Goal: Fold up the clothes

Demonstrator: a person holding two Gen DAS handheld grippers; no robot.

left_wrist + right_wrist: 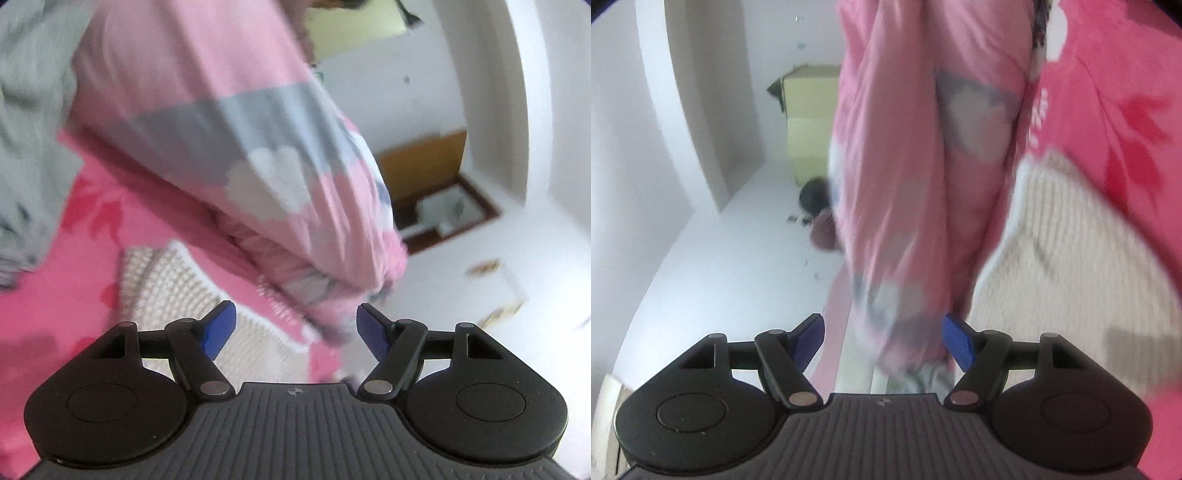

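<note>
We've got both grippers gaping, left gripper [296, 325] and right gripper [882, 338] | pink garment [229, 122] bunched just ahead on the bed [55, 314] | positioned, we judge, for pinching edges.

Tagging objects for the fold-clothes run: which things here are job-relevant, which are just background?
Job: pink garment with grey band and white clouds; left gripper and right gripper, both open; cream knit; grey clothing.

Lying about: pink floral bedcover; yellow box; framed mirror.
</note>
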